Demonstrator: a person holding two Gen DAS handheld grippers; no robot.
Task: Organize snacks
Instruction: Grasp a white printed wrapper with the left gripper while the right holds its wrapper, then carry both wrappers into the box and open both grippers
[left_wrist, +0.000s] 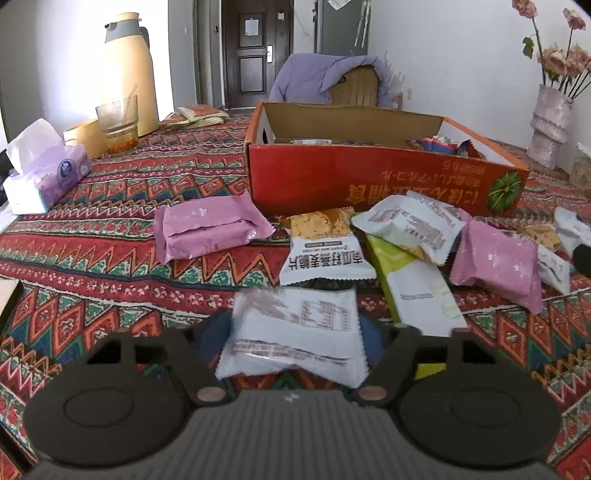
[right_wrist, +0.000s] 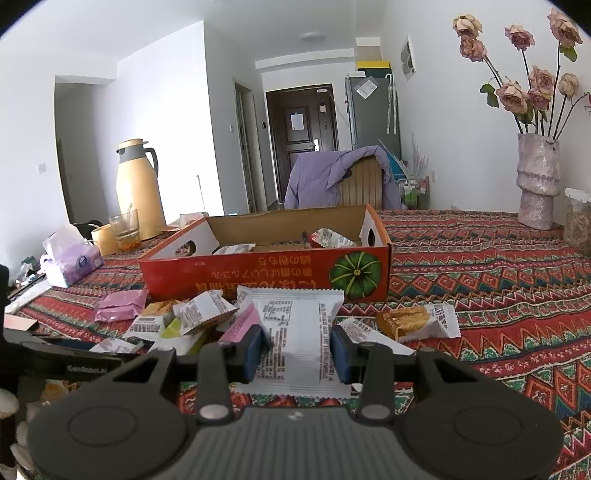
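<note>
Two white foil snack packets are clamped, one in my left gripper (left_wrist: 295, 332), one in my right gripper (right_wrist: 298, 349), lifted clear for the open red cardboard box (right_wrist: 266, 275) mid-desk.

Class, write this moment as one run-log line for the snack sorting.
left gripper: closing around white packet | right gripper: shut on white snack packet | red box: open, partly filled

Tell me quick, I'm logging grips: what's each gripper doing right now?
Left gripper: closed on a white snack packet.
Right gripper: closed on another white snack packet.
</note>
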